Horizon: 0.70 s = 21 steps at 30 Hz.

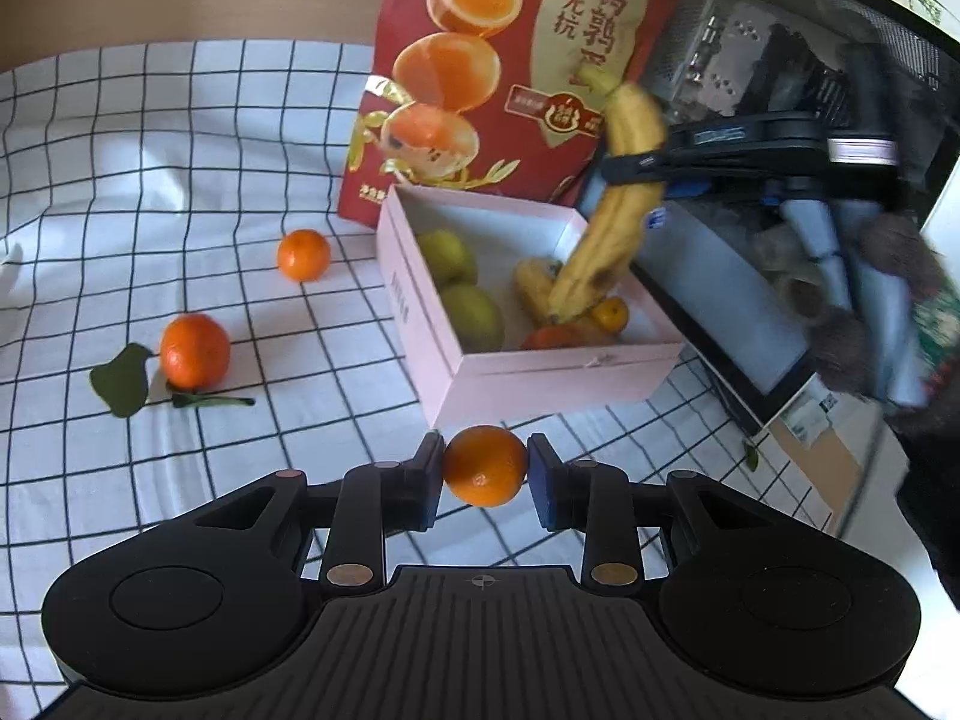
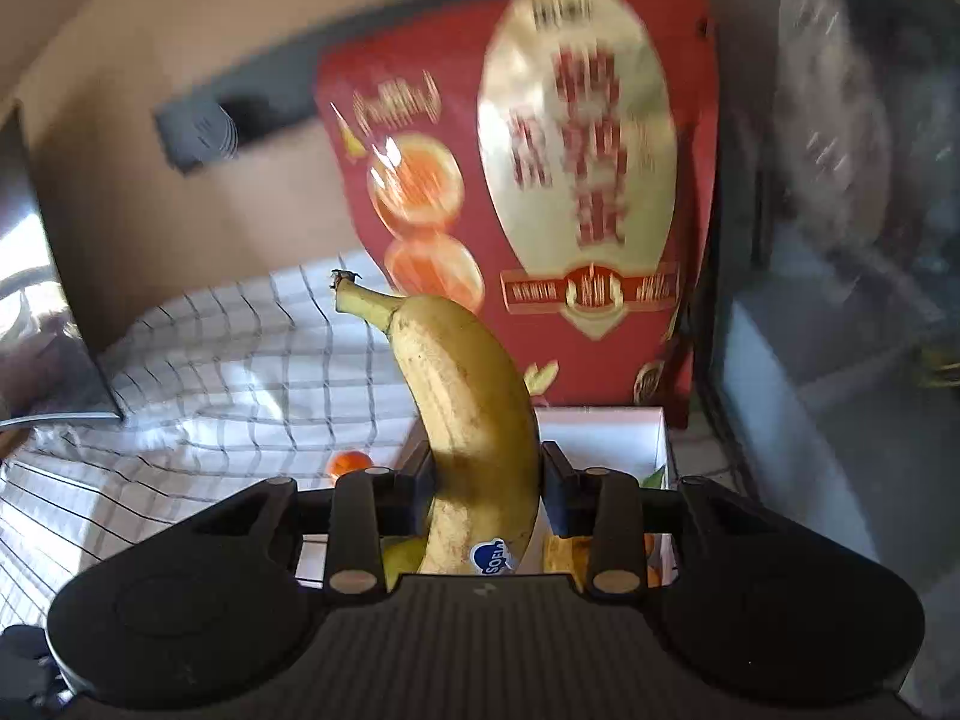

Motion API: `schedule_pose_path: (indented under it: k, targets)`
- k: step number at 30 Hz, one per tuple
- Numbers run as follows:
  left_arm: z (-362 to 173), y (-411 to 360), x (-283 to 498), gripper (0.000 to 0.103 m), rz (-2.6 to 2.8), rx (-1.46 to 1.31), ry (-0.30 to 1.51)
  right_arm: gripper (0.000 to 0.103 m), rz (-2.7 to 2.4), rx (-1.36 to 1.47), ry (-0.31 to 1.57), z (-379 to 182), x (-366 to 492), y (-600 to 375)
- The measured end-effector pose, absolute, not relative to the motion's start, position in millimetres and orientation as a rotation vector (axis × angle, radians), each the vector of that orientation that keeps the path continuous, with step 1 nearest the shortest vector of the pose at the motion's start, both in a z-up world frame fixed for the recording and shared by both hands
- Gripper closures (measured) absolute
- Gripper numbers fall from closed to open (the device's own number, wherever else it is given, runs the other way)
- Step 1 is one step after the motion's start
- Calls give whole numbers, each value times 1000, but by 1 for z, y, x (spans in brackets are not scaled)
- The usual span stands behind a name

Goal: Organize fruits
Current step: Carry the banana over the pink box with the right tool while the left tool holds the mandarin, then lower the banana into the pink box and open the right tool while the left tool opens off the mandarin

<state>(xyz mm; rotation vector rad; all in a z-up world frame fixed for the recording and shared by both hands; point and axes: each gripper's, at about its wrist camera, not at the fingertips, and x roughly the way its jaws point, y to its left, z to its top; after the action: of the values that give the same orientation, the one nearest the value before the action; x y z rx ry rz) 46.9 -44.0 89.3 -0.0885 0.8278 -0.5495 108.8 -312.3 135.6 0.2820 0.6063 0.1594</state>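
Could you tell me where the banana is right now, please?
The banana is clamped in the right gripper, stem up, held over the right side of the pink box, in front of the red bag.

Small orange pinched between fingers of left gripper, just in front of pink box on checkered bench. Right gripper clamped on blurred banana above box holding two green fruits, another banana and oranges. Two oranges on cloth at left, one beside a green leaf. Red bag behind.
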Motion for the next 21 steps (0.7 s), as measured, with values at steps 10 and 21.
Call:
schedule_pose_path:
  k: [10,21]
  targets:
    - [77,-12,58,69,-487,-147,870,67,137,317,804,78,198,-298]
    - [67,6,68,69,-450,-175,910,65,122,276,915,43,229,-285]
